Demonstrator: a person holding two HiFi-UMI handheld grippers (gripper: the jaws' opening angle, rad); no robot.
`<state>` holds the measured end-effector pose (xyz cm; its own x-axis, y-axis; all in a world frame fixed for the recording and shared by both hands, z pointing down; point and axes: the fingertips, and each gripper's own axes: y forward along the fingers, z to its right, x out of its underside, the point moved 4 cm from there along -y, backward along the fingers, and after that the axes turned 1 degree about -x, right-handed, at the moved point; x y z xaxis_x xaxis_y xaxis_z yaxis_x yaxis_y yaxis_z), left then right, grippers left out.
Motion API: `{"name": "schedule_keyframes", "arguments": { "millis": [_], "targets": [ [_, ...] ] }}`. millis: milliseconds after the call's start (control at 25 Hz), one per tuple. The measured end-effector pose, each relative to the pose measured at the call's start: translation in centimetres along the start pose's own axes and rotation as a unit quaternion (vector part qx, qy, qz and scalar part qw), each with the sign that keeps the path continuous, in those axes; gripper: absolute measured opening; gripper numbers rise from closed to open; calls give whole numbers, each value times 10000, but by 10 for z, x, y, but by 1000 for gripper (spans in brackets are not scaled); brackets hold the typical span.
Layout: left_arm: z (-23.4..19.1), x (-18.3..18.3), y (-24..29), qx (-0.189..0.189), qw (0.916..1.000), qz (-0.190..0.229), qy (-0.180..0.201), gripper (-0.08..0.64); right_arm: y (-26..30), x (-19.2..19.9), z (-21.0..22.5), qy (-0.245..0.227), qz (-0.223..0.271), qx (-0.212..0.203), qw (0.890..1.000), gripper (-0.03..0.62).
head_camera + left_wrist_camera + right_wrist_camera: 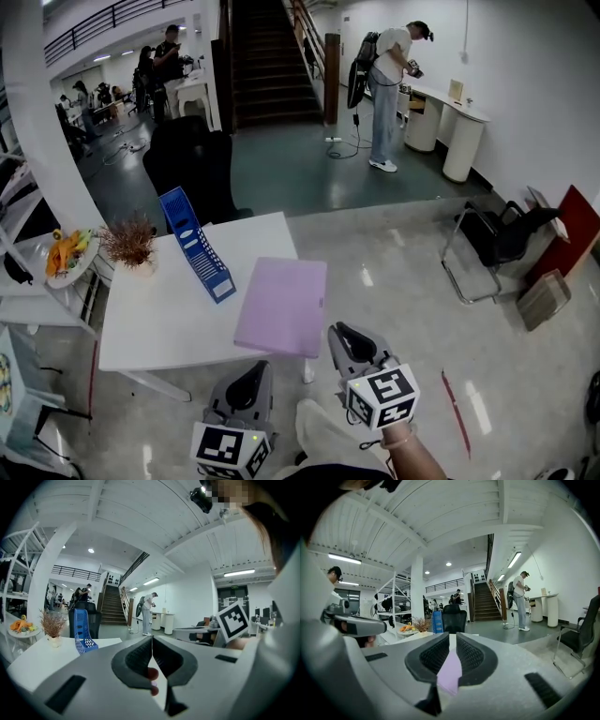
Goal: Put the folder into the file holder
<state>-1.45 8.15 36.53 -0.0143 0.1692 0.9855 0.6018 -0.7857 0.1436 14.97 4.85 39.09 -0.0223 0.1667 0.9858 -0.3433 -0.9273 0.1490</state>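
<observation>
A purple folder (281,305) lies flat on the white table (159,319), its near right corner hanging over the table's edge. A blue file holder (197,246) lies on the table to its left, with its far end standing up. My right gripper (342,330) hovers just off the folder's near right edge, jaws a narrow slit apart. In the right gripper view the folder (450,672) shows through that slit, beyond the pads and not pinched. My left gripper (253,373) is low in front of the table, shut and empty; its pads (140,656) meet.
A dried plant in a pot (131,244) stands at the table's far left, beside a fruit plate (67,253) on a side shelf. Behind the table is a black office chair (192,164). A folding chair (492,239) sits to the right. A person (384,84) stands at a far counter.
</observation>
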Motion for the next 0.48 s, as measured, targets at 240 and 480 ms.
{"name": "schedule_keyframes", "arguments": {
  "millis": [240,480],
  "targets": [
    [-12,-3,37,104,9999,-55,-4,6,34,5,25,69,-151,26,9999,35],
    [-27,-6,74,92,9999,-88,-38,6,67,8,51,91,-293,41,9995,43]
  ]
}}
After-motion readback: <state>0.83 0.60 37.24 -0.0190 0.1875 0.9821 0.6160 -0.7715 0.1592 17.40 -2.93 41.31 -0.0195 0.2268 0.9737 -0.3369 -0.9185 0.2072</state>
